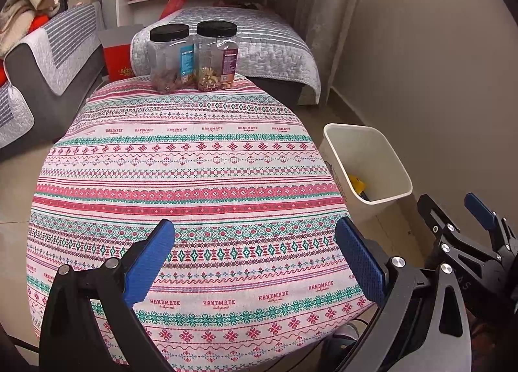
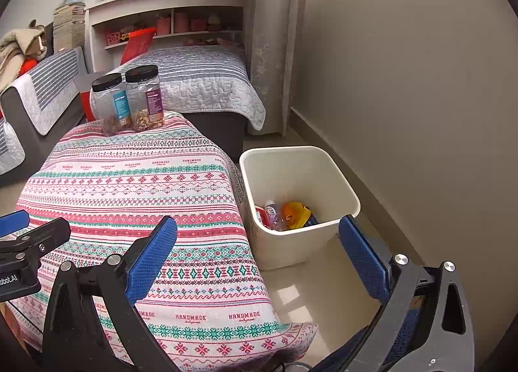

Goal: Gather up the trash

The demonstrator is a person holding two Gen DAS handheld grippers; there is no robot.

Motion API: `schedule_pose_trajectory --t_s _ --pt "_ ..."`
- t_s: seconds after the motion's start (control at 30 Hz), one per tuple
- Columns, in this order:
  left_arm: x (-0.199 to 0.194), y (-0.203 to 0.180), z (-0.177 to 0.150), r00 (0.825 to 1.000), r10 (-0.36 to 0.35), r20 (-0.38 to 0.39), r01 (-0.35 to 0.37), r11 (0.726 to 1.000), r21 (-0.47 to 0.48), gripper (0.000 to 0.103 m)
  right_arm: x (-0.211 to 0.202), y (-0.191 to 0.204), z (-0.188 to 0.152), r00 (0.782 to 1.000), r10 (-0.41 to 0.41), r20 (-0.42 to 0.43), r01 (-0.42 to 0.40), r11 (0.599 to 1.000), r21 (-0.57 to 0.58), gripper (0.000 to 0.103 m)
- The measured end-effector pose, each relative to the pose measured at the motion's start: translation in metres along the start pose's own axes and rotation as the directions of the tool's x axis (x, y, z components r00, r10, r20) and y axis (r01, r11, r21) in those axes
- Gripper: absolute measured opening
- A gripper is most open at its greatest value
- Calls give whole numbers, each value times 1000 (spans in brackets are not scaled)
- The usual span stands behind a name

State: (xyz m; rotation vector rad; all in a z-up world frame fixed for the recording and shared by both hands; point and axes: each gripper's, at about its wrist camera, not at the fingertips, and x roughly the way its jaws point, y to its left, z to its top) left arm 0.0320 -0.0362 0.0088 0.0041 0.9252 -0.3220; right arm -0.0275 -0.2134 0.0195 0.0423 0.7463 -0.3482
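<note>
Both grippers, left and right, hover with jaws spread and empty above the patterned tablecloth; two black-lidded clear plastic jars stand at its far edge, and the white plastic bin beside it holds wrappers.

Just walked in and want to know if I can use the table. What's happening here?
A person holds two handheld grippers over a table covered in a patterned cloth. Both the left gripper and the right gripper are open and empty. The white bin on the floor beside the table already holds some trash, including a plastic bottle and a yellow wrapper. Only two black-lidded jars stand at the table's far edge, so the collecting looks mostly done.
</note>
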Motion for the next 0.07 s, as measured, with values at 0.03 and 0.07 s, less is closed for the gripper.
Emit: schedule_pose_trajectory --t_s 0.03,0.07 --pt "0 0 0 1000 1 0 -1 1000 1 96 0 0 0 1000 0 1 0 1000 2 96" --pt "0 -1 0 1000 2 0 -2 1000 2 96 0 0 0 1000 0 1 0 1000 2 96"
